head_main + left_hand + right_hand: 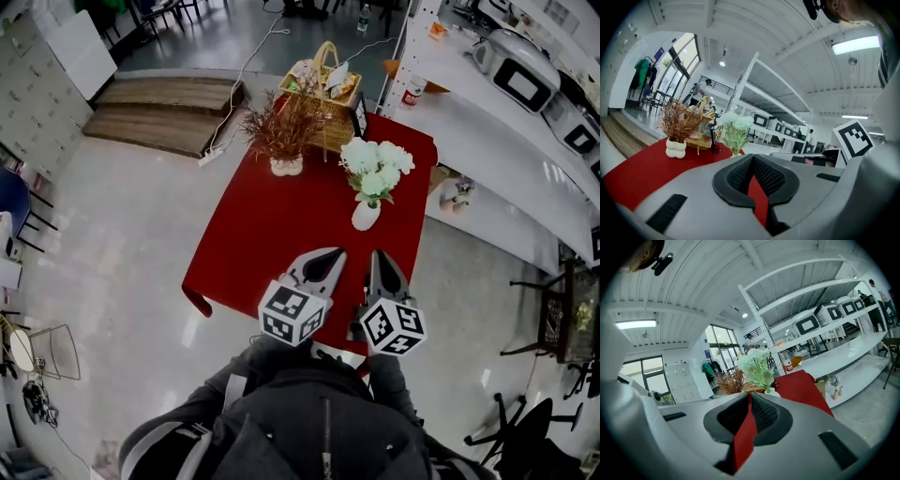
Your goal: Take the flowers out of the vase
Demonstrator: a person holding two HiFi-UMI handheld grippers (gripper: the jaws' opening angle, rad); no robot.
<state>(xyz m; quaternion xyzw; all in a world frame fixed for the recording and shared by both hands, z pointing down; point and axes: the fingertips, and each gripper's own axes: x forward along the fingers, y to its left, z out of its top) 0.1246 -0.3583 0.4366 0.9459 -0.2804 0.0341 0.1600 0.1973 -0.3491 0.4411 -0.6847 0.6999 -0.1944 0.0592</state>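
Holding both tools level above the near edge of the red table [272,234], you have the left gripper [336,252] and the right gripper [378,254] side by side, close together and pointing toward the far side.

Left gripper: the jaw tips meet, with nothing between them. Only the red table surface shows through the slot behind the tips.

Right gripper: the jaws are likewise together and hold nothing.

Task item: the white flowers [375,167] are a compact bunch of rounded, pale white heads above light green leaves. The stems stand in a small white vase [366,216] with a bulbous body and a narrower neck. The vase stands upright on the right half of the table, ahead of the right gripper and well apart from both tools. In both gripper views, the flowers appear beyond the jaw tips, not touched.

Other items: a dried reddish-brown plant [281,129] in a low white pot stands to the left of the vase. A wicker basket [325,89] sits at the far table edge. White shelving [487,131] runs along the right side.
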